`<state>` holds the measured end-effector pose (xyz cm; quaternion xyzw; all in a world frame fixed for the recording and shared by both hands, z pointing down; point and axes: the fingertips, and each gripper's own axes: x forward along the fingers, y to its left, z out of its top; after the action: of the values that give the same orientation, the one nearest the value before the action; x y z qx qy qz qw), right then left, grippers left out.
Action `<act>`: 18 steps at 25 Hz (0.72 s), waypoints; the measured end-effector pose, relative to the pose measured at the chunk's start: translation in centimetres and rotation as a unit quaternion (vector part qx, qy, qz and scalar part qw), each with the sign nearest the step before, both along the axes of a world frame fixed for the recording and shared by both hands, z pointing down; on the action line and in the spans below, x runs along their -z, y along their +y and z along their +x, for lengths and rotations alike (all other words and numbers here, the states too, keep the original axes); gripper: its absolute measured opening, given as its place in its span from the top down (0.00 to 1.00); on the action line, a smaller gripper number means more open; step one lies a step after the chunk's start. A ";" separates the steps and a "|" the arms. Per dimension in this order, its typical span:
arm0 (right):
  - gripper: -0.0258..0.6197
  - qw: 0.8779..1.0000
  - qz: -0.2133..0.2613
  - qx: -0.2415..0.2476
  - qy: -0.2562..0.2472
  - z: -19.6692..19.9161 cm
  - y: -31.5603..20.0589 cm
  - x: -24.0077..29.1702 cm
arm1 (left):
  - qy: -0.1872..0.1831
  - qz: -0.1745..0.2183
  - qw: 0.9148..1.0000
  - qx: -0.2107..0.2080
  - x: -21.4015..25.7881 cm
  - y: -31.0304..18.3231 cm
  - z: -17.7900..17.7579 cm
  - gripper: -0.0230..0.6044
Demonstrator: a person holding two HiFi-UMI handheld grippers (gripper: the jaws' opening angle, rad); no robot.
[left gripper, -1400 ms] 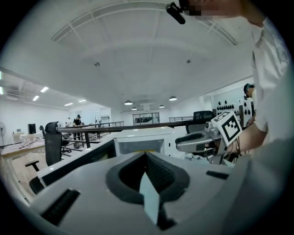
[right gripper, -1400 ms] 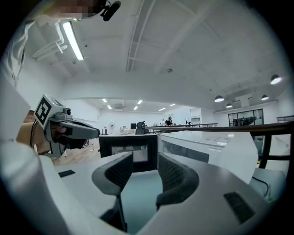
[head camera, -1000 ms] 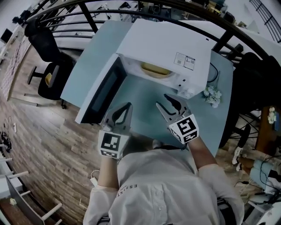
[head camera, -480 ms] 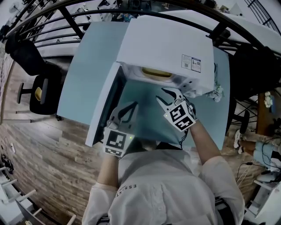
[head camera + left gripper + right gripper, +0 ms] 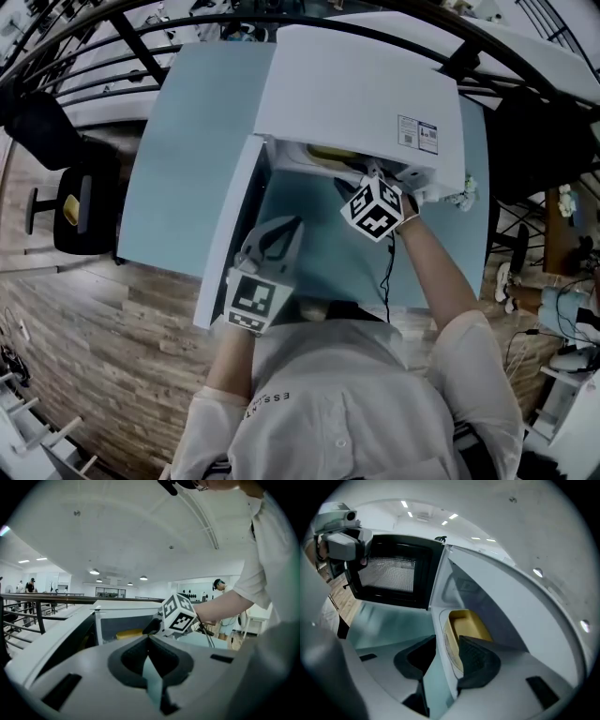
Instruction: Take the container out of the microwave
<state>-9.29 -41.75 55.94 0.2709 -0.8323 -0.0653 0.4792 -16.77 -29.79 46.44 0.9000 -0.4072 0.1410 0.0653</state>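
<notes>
A white microwave (image 5: 356,84) stands on the teal table (image 5: 187,141) with its door (image 5: 230,234) swung open to the left. Inside lies the yellow container (image 5: 330,153), a shallow rectangular tub (image 5: 466,627) on the glass plate. My right gripper (image 5: 361,178) reaches into the opening, jaws open. In the right gripper view its fingers (image 5: 476,660) stand at the tub's near rim, apart from it. My left gripper (image 5: 279,232) hovers over the table in front of the door, shut and empty. The left gripper view shows the tub (image 5: 129,633) past the right gripper's marker cube (image 5: 178,616).
The dark door window (image 5: 391,573) hangs left of the cavity. A black cable (image 5: 389,272) runs under my right arm. An office chair (image 5: 70,202) stands on the wood floor to the left. Black railings (image 5: 141,47) lie beyond the table.
My right gripper has moved forward from over the table into the microwave's opening. The left gripper has stayed nearly where it was, in front of the door.
</notes>
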 end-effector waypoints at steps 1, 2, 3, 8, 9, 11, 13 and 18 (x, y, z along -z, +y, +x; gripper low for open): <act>0.71 1.000 -0.003 0.003 0.013 0.0 -0.4 -0.5 | 0.003 -0.001 1.000 -0.002 -0.1 0.0 0.1 0.97; 0.71 1.000 -0.004 0.007 0.026 -0.1 -0.8 -1.0 | 0.005 -0.003 1.000 -0.003 -0.1 0.0 0.1 0.97; 0.71 0.999 -0.004 0.013 0.040 -0.2 -1.3 -1.5 | 0.007 -0.004 1.000 -0.004 -0.2 0.0 0.2 0.97; 0.71 0.993 -0.015 0.046 0.111 -0.2 -2.7 -4.2 | 0.013 -0.008 1.000 -0.005 -0.3 0.1 0.2 0.97; 0.71 0.991 -0.016 0.052 0.122 -0.1 -2.8 -4.5 | 0.014 -0.008 1.000 -0.005 -0.3 0.1 0.3 0.97; 0.77 0.989 -0.011 0.060 0.138 -0.1 -3.2 -4.8 | 0.014 -0.009 1.000 -0.004 -0.4 0.3 0.3 0.97; 0.85 0.987 -0.002 0.064 0.146 -0.1 -3.4 -4.9 | 0.013 -0.011 1.000 -0.002 -0.5 0.4 0.2 0.97; 0.90 0.986 0.010 0.067 0.151 -0.1 -3.2 -4.5 | 0.010 -0.013 1.000 0.001 -0.5 0.7 -0.2 0.97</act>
<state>-9.36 -44.99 60.47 0.2060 -0.7659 -0.1457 0.5914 -16.98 -29.12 46.89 0.8999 -0.4060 0.1368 0.0812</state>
